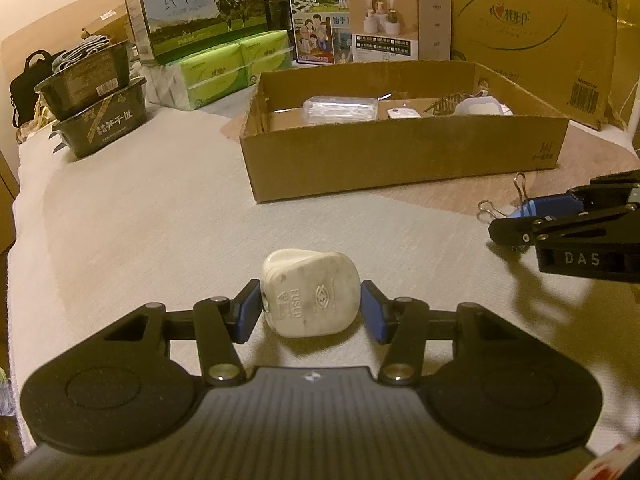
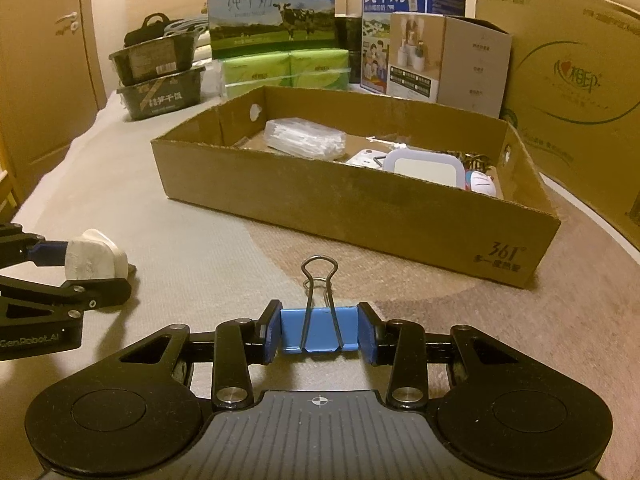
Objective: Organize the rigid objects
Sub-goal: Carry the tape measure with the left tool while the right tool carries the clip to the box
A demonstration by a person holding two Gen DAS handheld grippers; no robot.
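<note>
Holding assorted small items, cardboard tray sits on table.

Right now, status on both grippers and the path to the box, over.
Left gripper shut on white plug. Right gripper shut on blue binder clip. Both low over the cloth. Cardboard box ahead, part filled, nothing in the way.

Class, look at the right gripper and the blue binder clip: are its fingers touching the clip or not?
Touching. The right wrist view shows both blue fingers pressed flush against the ends of the blue binder clip, with no gap on either side of the right gripper.
</note>
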